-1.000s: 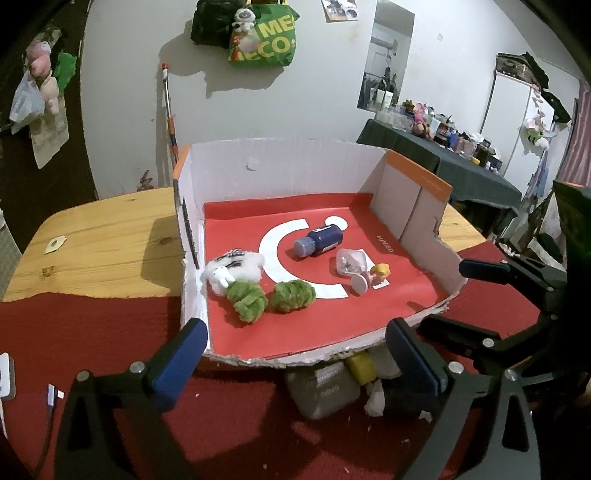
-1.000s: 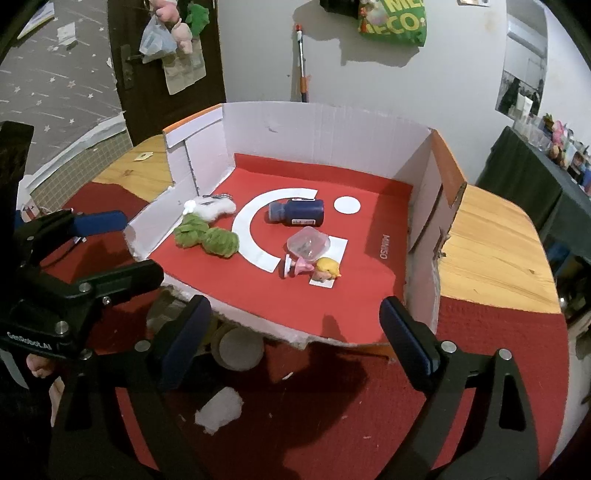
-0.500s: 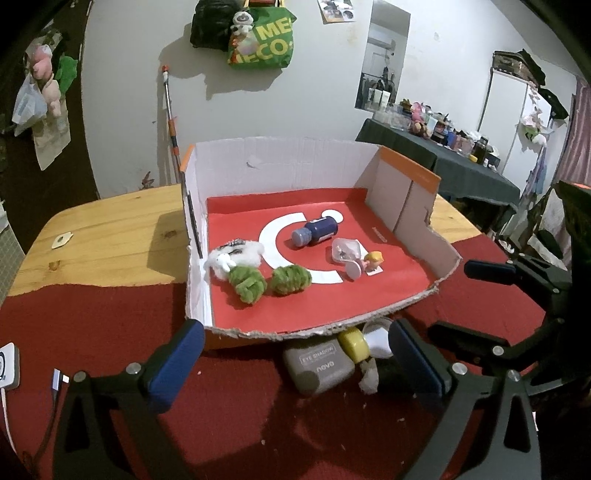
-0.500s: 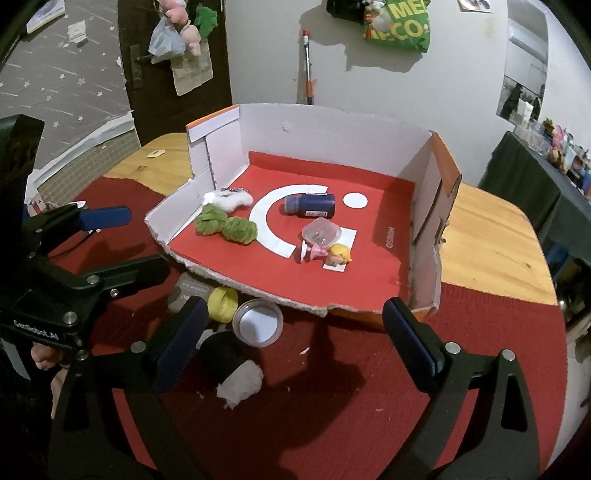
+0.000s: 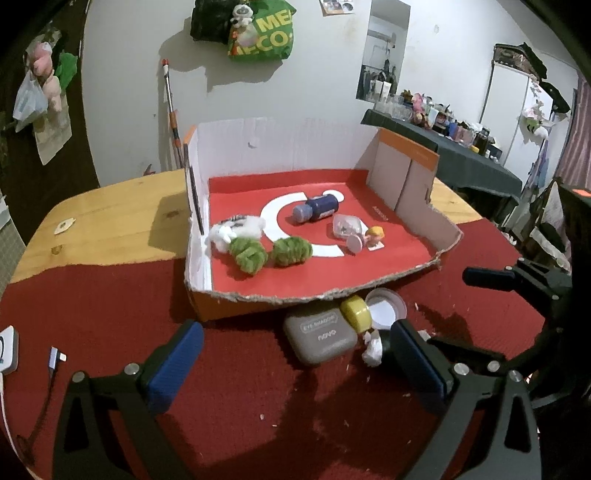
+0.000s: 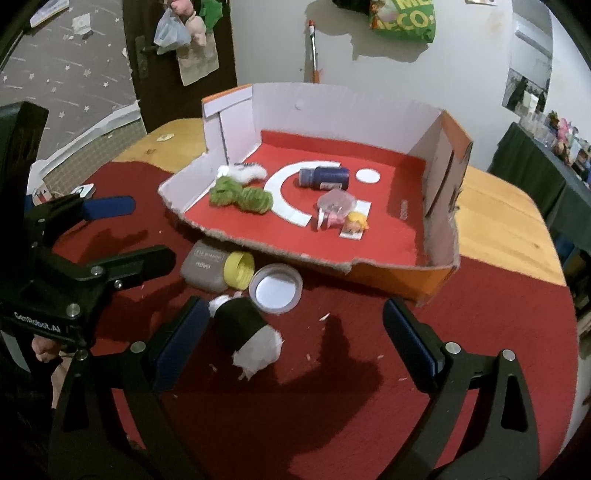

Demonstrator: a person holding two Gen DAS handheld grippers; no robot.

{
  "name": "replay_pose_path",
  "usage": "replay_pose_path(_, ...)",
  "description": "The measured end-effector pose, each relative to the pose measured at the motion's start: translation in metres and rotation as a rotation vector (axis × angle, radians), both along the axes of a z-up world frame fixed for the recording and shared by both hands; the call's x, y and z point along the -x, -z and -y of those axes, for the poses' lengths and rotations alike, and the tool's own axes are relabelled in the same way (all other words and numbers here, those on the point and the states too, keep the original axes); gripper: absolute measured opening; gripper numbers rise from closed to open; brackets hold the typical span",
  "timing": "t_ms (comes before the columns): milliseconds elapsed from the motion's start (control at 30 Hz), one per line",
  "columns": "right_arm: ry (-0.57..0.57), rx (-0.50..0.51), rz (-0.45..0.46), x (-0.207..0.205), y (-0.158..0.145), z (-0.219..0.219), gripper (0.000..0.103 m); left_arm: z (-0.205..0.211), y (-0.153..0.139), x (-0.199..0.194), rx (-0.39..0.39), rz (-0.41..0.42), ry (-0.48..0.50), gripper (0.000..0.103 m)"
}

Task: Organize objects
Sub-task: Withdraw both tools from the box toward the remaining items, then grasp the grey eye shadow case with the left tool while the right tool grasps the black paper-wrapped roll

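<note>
Dim indoor light from overhead throws my fingers' (image 6: 177, 343) hard shadows across the red cloth (image 6: 332, 406); fisheye corners curve, blacken, blur.

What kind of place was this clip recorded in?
Probably a lived-in room at home: a wooden table with a red cloth, a shopping bag hung on the wall, and a cluttered side table.

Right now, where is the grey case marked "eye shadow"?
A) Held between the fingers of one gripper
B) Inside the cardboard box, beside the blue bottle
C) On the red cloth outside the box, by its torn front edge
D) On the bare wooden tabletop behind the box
C. The grey case lies on the red cloth just outside the cardboard box, next to a yellow cap, and neither gripper holds it.
</note>
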State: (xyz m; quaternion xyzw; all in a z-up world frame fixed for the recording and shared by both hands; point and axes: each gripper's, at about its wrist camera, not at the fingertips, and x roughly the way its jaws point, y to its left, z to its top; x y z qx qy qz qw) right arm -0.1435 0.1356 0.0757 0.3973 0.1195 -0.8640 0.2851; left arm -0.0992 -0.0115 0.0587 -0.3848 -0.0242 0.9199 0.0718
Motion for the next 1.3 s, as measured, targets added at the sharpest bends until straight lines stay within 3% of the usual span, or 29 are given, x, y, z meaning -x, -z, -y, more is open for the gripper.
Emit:
replay_pose_path(600,-0.009,-0.058,0.064,0.007,0.042,0.017,0.097,-0.007,0.029,0.019,0.031,0.070,0.002,0.103)
replay_pose_path(1300,0.009,-0.054,0.065,0.016,0.041,-0.004,0.097,-0.017,0.044,0.034,0.092,0.102,-0.017,0.102)
